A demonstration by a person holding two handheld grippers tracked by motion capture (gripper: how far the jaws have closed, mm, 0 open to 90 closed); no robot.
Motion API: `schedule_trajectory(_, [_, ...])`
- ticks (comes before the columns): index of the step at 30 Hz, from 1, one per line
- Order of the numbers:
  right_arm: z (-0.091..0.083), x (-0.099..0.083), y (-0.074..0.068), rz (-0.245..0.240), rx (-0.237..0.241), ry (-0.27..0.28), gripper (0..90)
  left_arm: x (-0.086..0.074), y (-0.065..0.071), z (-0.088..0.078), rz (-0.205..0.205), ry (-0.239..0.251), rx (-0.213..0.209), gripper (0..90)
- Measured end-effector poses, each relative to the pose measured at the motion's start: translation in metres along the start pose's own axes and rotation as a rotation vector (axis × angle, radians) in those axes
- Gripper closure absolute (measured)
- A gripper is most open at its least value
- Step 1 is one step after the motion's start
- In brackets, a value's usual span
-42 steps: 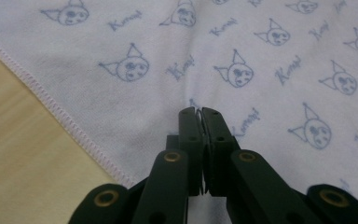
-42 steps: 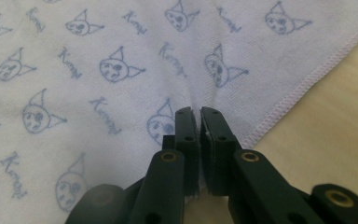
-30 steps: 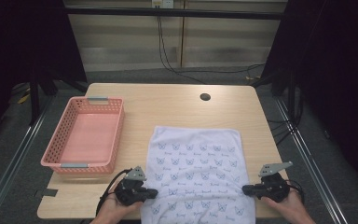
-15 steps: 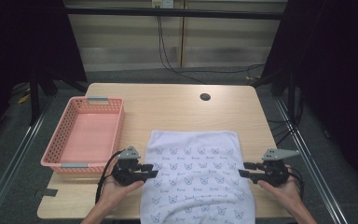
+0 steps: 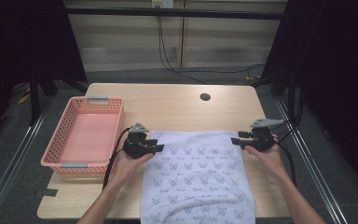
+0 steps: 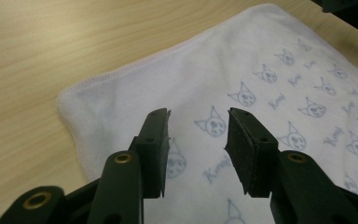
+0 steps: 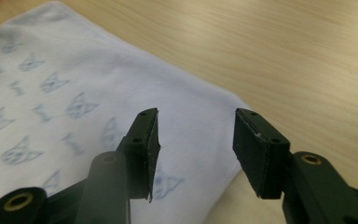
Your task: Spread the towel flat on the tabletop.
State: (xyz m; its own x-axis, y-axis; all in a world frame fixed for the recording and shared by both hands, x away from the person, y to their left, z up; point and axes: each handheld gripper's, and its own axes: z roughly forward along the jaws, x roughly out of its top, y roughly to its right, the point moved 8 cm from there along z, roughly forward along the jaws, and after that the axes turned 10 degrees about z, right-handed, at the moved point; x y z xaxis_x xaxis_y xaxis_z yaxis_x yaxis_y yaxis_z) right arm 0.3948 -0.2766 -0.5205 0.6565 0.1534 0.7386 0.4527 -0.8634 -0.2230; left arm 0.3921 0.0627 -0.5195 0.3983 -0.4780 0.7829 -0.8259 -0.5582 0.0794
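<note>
Both grippers have travelled up the towel's (image 5: 196,177) side edges since a second ago, from its near corners to its far ones, and their jaws have just been opening with nothing between them.

At 9 o'clock on the table (image 5: 177,100) sits the pink basket (image 5: 51,156), empty, likely waiting for the towel once it is folded. Just right of it, the left gripper (image 5: 157,148) hovers over the towel's far-left corner at 10 o'clock of the cloth, jaws moderately apart, cloth below the pads but not pinched. The towel lies flat at the table's 6 o'clock, its near edge draped over the table's front. At 2 o'clock of the cloth, the right gripper (image 5: 235,139) mirrors this, jaws apart over the far-right corner. Matched positions suggest a two-handed pinch to fold it.
</note>
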Motion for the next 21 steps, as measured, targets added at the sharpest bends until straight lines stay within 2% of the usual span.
schedule_trajectory(2, [0.012, 0.005, 0.012, 0.013, -0.025, -0.009, 51.0, 0.0, -0.004, 0.005, -0.018, 0.001, -0.008, 58.7])
schedule_trajectory(5, [0.028, 0.009, 0.029, 0.045, -0.043, -0.015, 50.0, -0.002, -0.009, 0.012, -0.023, -0.01, 0.0, 58.7])
schedule_trajectory(6, [0.033, 0.008, 0.033, 0.057, -0.036, -0.02, 49.5, -0.003, -0.009, 0.013, -0.03, -0.014, -0.011, 58.6])
schedule_trajectory(8, [0.041, 0.007, 0.039, 0.068, -0.053, -0.03, 48.4, -0.005, -0.01, 0.015, -0.034, -0.018, -0.007, 58.2])
schedule_trajectory(9, [0.043, 0.006, 0.039, 0.076, -0.039, -0.033, 48.3, -0.005, -0.011, 0.016, -0.03, -0.024, -0.002, 57.8])
schedule_trajectory(12, [0.051, -0.001, 0.038, 0.059, -0.042, -0.071, 47.0, -0.006, -0.013, 0.018, -0.037, -0.03, 0.0, 56.2])
schedule_trajectory(14, [0.052, -0.002, 0.035, 0.055, -0.044, -0.066, 47.5, -0.006, -0.014, 0.021, -0.033, -0.038, 0.01, 55.0])
schedule_trajectory(15, [0.052, -0.002, 0.033, 0.05, -0.039, -0.068, 49.6, -0.006, -0.016, 0.021, -0.034, -0.04, 0.024, 54.1])
schedule_trajectory(16, [0.053, -0.002, 0.032, 0.036, -0.034, -0.066, 53.0, -0.005, -0.019, 0.02, -0.051, -0.027, 0.035, 53.9])
schedule_trajectory(18, [0.052, -0.003, 0.028, 0.038, -0.016, -0.072, 65.1, -0.004, -0.022, 0.019, -0.067, -0.016, 0.035, 53.1])
schedule_trajectory(21, [0.05, -0.005, 0.027, 0.047, 0.007, -0.077, 80.1, -0.007, -0.026, 0.019, -0.079, -0.03, 0.044, 49.2])
